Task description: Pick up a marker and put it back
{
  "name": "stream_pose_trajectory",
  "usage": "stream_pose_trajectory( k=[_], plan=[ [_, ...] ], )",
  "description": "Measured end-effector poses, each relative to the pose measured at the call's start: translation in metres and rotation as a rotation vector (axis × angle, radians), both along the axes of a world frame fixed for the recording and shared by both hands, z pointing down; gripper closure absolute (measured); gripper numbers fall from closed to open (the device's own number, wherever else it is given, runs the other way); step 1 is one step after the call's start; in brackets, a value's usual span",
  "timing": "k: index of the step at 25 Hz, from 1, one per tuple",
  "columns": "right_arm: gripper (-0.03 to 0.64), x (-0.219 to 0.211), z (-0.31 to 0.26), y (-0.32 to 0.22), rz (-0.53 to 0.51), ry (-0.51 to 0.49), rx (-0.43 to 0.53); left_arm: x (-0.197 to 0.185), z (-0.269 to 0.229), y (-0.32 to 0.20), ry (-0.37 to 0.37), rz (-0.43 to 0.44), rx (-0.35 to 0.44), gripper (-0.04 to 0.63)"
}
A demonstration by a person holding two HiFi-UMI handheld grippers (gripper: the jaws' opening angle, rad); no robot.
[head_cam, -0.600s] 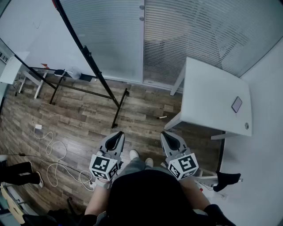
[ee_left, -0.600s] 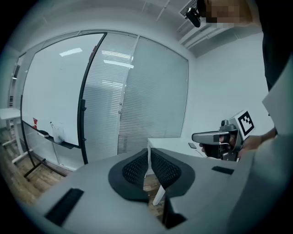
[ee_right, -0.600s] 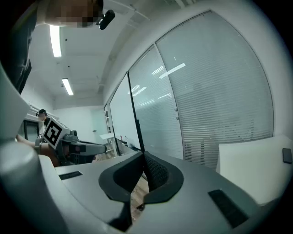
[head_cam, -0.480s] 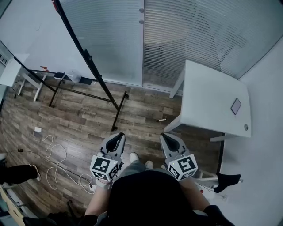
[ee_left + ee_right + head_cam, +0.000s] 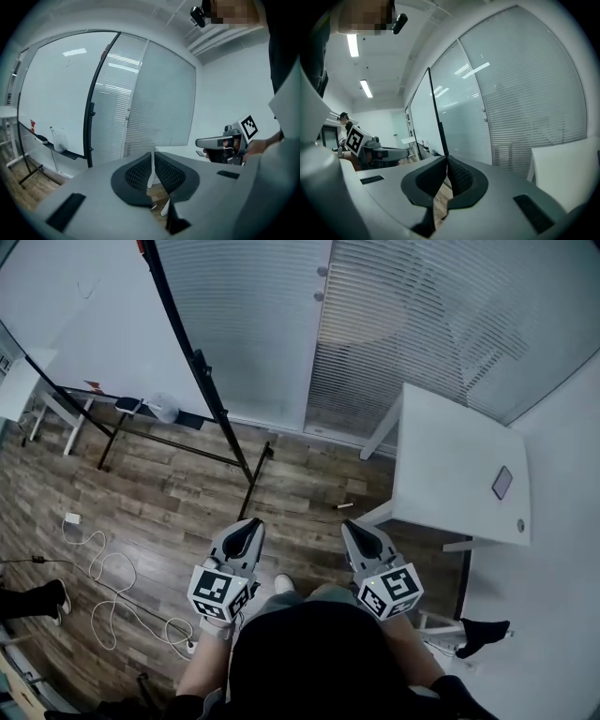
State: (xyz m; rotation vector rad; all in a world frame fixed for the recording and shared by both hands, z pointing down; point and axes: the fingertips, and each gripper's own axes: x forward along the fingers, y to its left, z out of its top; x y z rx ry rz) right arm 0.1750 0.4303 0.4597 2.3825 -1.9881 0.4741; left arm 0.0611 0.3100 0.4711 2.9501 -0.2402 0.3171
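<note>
A whiteboard (image 5: 84, 324) has a ledge (image 5: 70, 151) holding a dark eraser (image 5: 41, 138) and a white cloth (image 5: 58, 139). Only the head view shows the phone (image 5: 502, 482) on the white table (image 5: 450, 456). The left gripper (image 5: 251, 527) and the right gripper (image 5: 356, 527) are both closed and empty. What looks like a pale marker (image 5: 344, 506) lies on the floor (image 5: 187, 493) near the table's leg.

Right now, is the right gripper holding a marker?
No, in the right gripper view the right gripper has its fingers closed against each other with nothing between them.
</note>
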Motion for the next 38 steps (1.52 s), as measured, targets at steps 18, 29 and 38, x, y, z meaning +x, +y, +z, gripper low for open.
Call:
stream_pose_trajectory(
  k=[18, 29, 38],
  plan=[
    [0.509, 0.14, -0.009, -0.198, -0.161, 0.011, 0.01, 0.106, 0.016, -0.167, -0.085, -0.157, -0.032, 0.56],
    [0.509, 0.165, -0.049, -0.341, -0.499, 0.051, 0.017, 0.145, -0.014, -0.246, -0.08, -0.423, -0.055, 0.56],
    [0.509, 0.089, -0.045, -0.403, -0.765, 0.036, 0.012, 0.099, -0.011, -0.278, -0.062, -0.656, -0.058, 0.56]
  ],
)
